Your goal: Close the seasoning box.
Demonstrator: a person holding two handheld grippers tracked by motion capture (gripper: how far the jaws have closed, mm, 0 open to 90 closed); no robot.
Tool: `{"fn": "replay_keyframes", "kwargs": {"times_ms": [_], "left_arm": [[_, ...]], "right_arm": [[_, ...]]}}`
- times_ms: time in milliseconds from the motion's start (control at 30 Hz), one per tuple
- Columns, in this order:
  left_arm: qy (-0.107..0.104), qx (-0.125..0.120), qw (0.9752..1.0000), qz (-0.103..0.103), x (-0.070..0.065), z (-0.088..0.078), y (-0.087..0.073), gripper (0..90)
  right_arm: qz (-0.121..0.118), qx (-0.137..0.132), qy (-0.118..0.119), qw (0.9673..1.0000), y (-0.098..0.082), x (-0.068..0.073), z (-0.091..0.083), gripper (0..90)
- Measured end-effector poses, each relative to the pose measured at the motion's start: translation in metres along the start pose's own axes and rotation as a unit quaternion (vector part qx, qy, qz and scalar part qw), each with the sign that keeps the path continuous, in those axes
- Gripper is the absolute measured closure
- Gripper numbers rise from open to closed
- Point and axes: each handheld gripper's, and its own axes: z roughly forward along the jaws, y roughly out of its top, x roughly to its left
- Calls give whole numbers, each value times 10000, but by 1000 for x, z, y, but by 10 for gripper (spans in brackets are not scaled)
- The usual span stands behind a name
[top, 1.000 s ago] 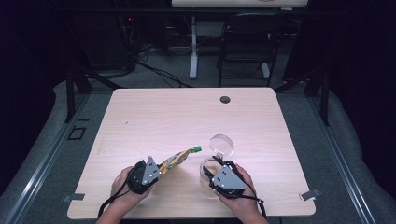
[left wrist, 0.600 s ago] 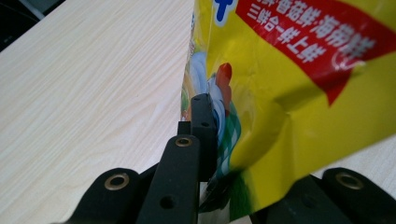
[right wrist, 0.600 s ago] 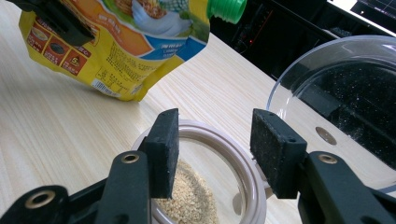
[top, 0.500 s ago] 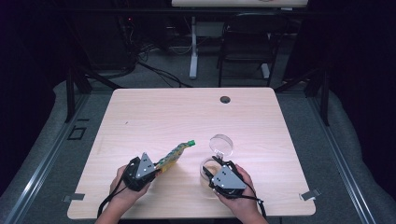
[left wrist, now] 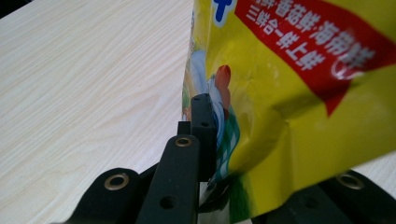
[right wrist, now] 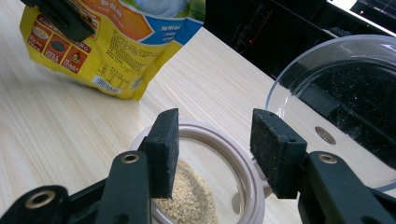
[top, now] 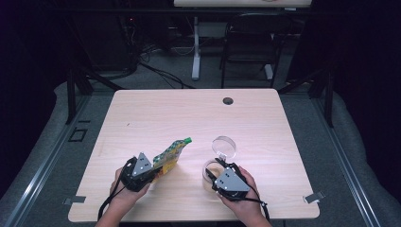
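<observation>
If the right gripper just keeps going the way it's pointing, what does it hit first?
Most likely the clear lid, which stands just past the jar beyond the right gripper. The jar's rim already sits between the open jaws. Depth is hard to judge.

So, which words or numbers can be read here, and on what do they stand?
"5": in a red square on the pouch.
Red banner on the pouch: white Chinese characters, upside down, not surely readable.
Small print and barcode: too small.
Jar and lid: no text.
</observation>
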Motion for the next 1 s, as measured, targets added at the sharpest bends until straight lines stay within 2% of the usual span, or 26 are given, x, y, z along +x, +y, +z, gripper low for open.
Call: {"fn": "replay_keyframes", "kwargs": {"times_ms": [367, 533, 767, 900, 1000], "left_arm": [[-130, -119, 9991, -394, 9, 0, -6, 866], [-236, -185, 9975, -645, 15, 0, -9, 862], [-288, -176, 9962, -799, 20, 0, -13, 853], [-362, -209, 9942, -995, 24, 0, -17, 845], [-361, -217, 9937, -1041, 26, 0, -19, 836]], "right_arm": [[-7, 1, 4, 10000, 0, 0, 0, 522], [-20, 20, 15, 10000, 0, 1, 0, 522], [-11, 23, 27, 10000, -1, 1, 1, 521], [-7, 18, 26, 10000, -1, 1, 1, 521], [-11, 28, 25, 10000, -1, 0, 1, 522]]}}
